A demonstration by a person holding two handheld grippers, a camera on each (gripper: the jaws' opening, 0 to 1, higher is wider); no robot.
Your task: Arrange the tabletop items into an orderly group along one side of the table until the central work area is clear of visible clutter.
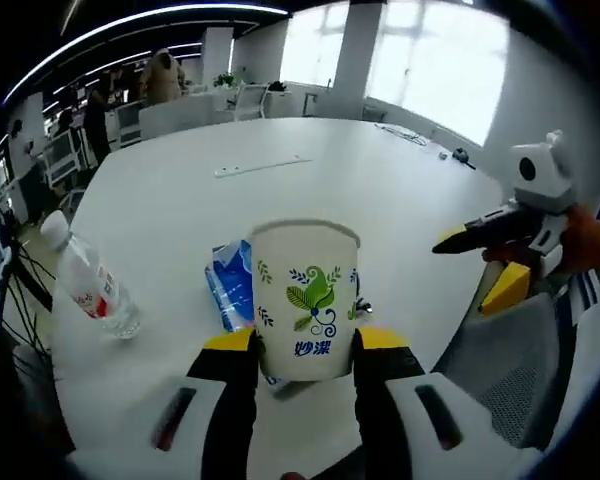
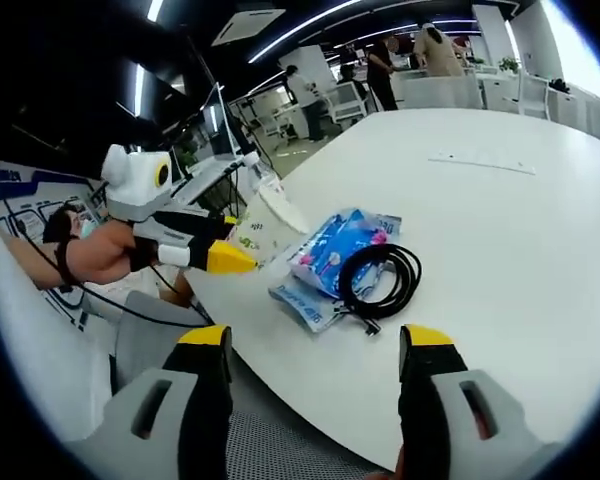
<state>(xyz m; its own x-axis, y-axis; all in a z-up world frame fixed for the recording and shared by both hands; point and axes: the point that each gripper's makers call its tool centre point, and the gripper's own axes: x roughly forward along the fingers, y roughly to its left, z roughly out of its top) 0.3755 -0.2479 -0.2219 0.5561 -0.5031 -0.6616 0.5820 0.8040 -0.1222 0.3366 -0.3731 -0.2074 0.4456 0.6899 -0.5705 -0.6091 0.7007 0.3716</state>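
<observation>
The left tongs (image 1: 303, 340) grip a white paper cup (image 1: 306, 298) printed with green leaves, one yellow-tipped jaw pressed to each side of its lower wall. The cup stands upright between the jaws, near the close edge of the white counter (image 1: 310, 180). Just behind and to the left of the cup lies a blue packet (image 1: 230, 283), partly hidden by it. Further left, apart from the packet, a clear water bottle (image 1: 88, 283) with a red label lies on its side close to the counter's edge. Far back on the counter a thin white strip (image 1: 262, 166) lies flat.

The right tongs (image 2: 315, 345) stand wide apart with nothing between the jaws, hanging over the counter's near edge. Ahead of them, the blue packet (image 2: 335, 262) rests on the counter with a coiled black cable (image 2: 378, 277) lying on top of it. In the right gripper view, the left tongs come in from the left, held level by a hand (image 2: 108, 255) with a bare forearm stretched out behind it; the cup (image 2: 262, 225) sits at their tip, leaning against the counter's rim. In the left gripper view, the right tongs (image 1: 458, 238) reach in from the right, held by a hand (image 1: 585, 240), roughly level above the counter's edge.
</observation>
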